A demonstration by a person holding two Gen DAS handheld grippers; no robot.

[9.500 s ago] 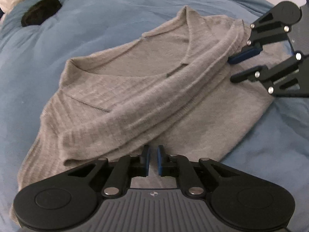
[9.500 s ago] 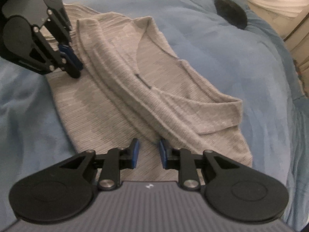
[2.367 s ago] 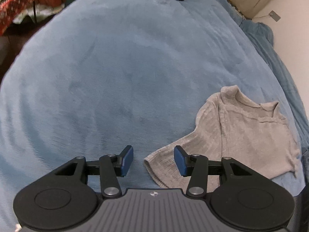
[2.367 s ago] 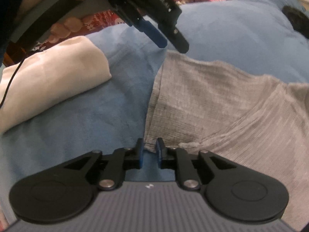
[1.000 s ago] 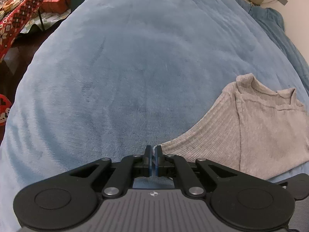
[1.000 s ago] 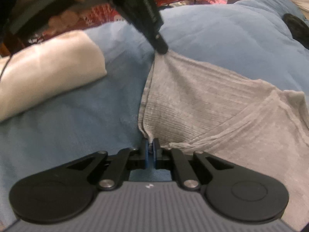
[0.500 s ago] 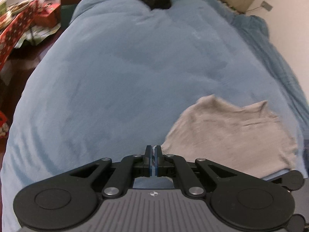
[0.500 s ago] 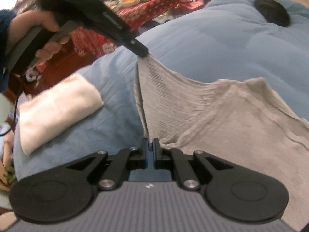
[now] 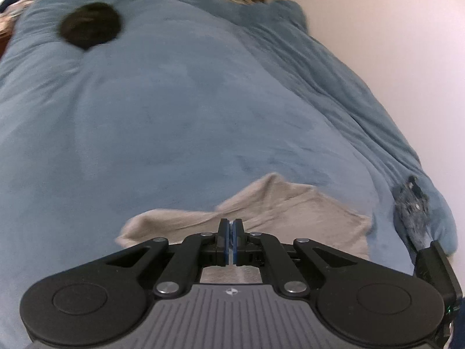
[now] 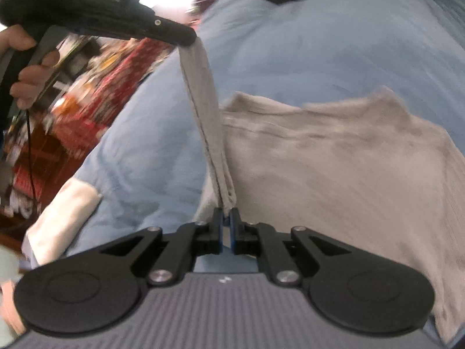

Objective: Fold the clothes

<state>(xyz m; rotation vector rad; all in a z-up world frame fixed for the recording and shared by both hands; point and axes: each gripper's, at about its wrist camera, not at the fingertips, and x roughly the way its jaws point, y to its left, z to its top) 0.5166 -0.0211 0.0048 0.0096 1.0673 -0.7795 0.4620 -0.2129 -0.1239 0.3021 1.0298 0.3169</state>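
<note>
A grey knit sweater (image 10: 334, 157) lies partly folded on a blue blanket (image 10: 319, 43). My right gripper (image 10: 226, 218) is shut on one corner of its hem. My left gripper (image 9: 231, 228) is shut on the other corner; it also shows in the right wrist view (image 10: 189, 36), raised at the upper left. The hem edge (image 10: 206, 110) is stretched taut between the two grippers, lifted above the blanket. In the left wrist view the sweater (image 9: 276, 200) hangs below and ahead of the fingers, blurred.
A dark round object (image 9: 90, 27) lies on the far part of the blanket (image 9: 174, 101). A folded cream cloth (image 10: 64, 215) lies at the blanket's left edge. Red patterned furniture (image 10: 87, 81) stands beyond it. A pale wall (image 9: 392, 43) borders the right.
Both grippers, still shut on the hem corners, have lifted the edge higher and carried it forward over the sweater. The views tilted up, showing more of the far blanket.
</note>
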